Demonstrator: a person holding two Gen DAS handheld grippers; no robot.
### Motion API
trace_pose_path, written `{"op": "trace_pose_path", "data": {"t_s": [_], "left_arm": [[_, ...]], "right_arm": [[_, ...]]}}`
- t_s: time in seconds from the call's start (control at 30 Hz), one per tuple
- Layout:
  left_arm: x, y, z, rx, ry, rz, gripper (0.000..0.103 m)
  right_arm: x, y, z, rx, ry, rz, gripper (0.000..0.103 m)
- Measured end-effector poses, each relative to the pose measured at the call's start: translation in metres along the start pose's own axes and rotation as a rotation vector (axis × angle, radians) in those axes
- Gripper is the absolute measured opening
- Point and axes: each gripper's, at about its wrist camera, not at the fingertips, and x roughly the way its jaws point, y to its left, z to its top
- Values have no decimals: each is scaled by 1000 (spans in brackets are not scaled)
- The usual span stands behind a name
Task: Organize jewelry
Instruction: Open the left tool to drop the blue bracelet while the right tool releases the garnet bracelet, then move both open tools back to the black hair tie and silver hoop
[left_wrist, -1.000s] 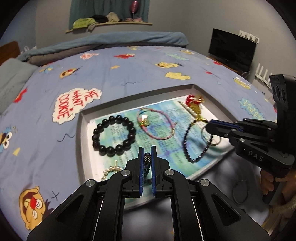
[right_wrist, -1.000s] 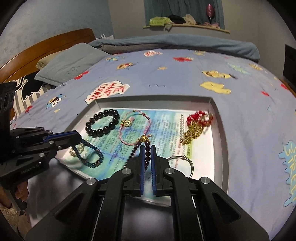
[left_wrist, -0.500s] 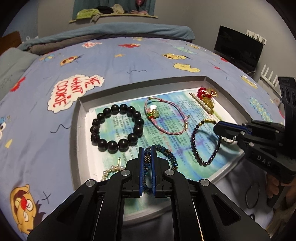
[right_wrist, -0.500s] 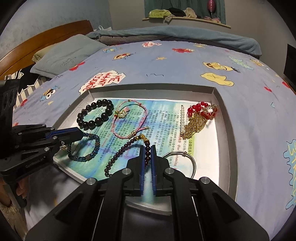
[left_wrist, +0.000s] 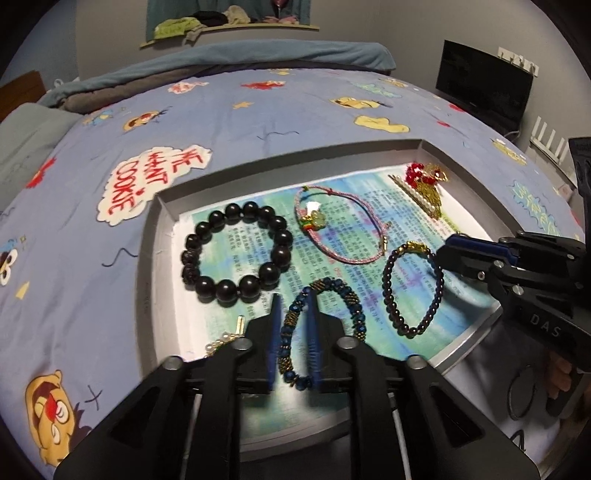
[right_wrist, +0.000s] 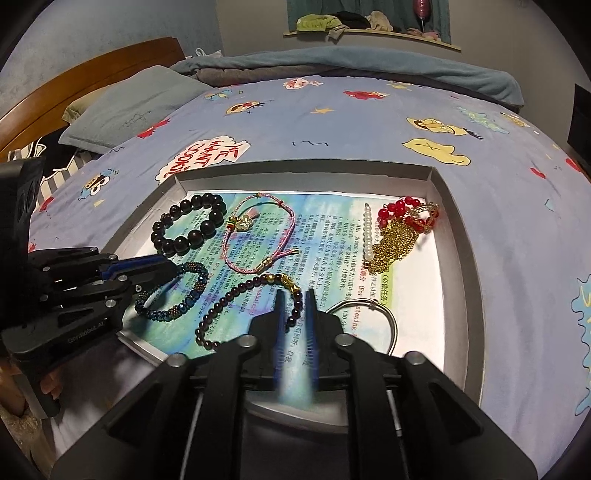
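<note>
The jewelry lay spread inside the grey tray (left_wrist: 155, 236) on the bed, each piece apart on the printed sheet. Our left hand-held gripper (left_wrist: 293, 306) had just been opening; its jaws stood a little apart with the blue beaded bracelet (left_wrist: 325, 325) between them, the pads no longer pressing it. Our right hand-held gripper (right_wrist: 295, 302) had likewise just been opening, slightly parted around the dark purple bead bracelet (right_wrist: 240, 299), which rested flat on the sheet. Farther into the tray from these lay the black bead bracelet (left_wrist: 236, 254) and the pink cord bracelet (left_wrist: 340, 229), with the red and gold piece (right_wrist: 402, 229) in the tray's far corner and a silver bangle (right_wrist: 369, 317) just beside our right jaws. We judged the two bracelets newly set down and the laying-out nearly done. Both hand-held grippers pointed steeply down at the tray's near edge.
</note>
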Motion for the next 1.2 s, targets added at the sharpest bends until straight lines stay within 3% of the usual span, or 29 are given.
{"op": "trace_pose_path", "data": {"t_s": [0.2, 0.33, 0.43, 0.57, 0.7, 0.8, 1.03, 1.2], "left_arm": [[-11, 1, 1, 1, -18, 19, 24], [-21, -1, 1, 5, -40, 47, 39], [-29, -3, -2, 19, -49, 70, 40], [-40, -2, -7, 13, -69, 95, 54], [-50, 0, -13, 12, -73, 114, 58], [-60, 1, -18, 13, -87, 124, 70], [-87, 2, -32, 9, -117, 149, 80], [-102, -1, -41, 1, -125, 149, 89]], "right_arm": [[-9, -1, -1, 8, -9, -5, 25], [-17, 3, -3, -5, -21, -10, 34], [-26, 4, -6, -11, -34, -20, 47], [-38, 4, -10, -3, -54, -27, 53], [-48, 6, -15, -5, -59, -36, 62], [-56, 6, -18, -5, -70, -42, 69], [-78, 8, -29, -2, -92, -35, 88], [-95, 12, -36, -10, -117, -36, 97]]}}
